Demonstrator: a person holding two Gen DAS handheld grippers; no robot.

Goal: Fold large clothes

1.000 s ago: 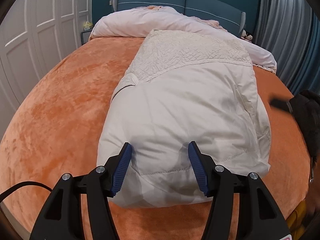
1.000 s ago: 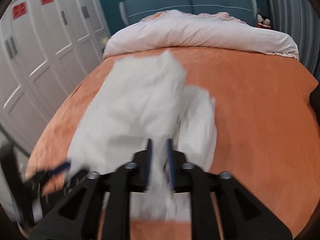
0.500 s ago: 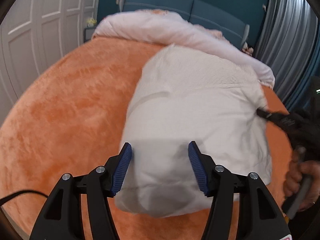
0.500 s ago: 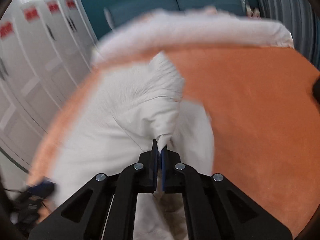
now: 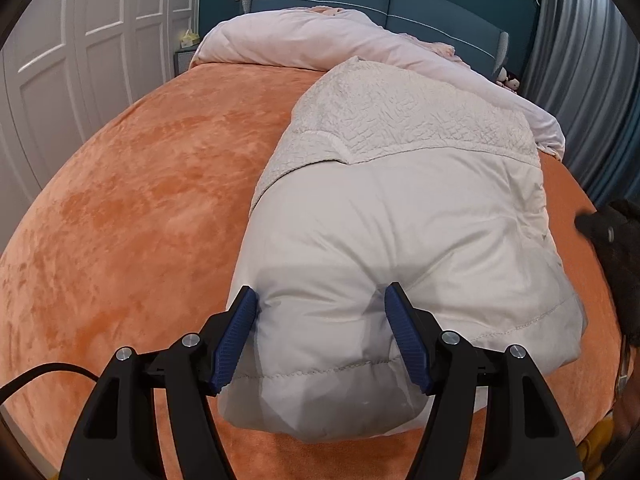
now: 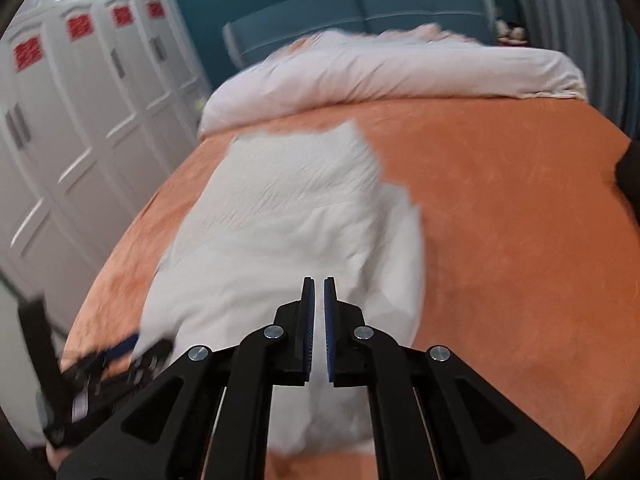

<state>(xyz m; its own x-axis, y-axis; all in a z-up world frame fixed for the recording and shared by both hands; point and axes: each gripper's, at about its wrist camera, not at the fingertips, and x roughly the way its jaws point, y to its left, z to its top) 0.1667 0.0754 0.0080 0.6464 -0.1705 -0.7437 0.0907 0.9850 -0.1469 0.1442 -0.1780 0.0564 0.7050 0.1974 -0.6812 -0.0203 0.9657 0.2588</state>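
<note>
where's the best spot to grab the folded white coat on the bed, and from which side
Take the white coat by its near stitched hem edge, coming from the foot of the orange bed, probably low and nearly level. That edge bulges thick and rounded toward the cameras, so wide-open fingers can straddle it; the far quilted part lies flatter, with less to pinch.

Orange plush bed (image 5: 132,208) under folded white padded garment (image 5: 400,240), pale duvet (image 5: 320,40).

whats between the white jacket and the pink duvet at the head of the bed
In the right wrist view, bare orange bedspread separates the white jacket from the pink duvet; nothing else lies there.
</note>
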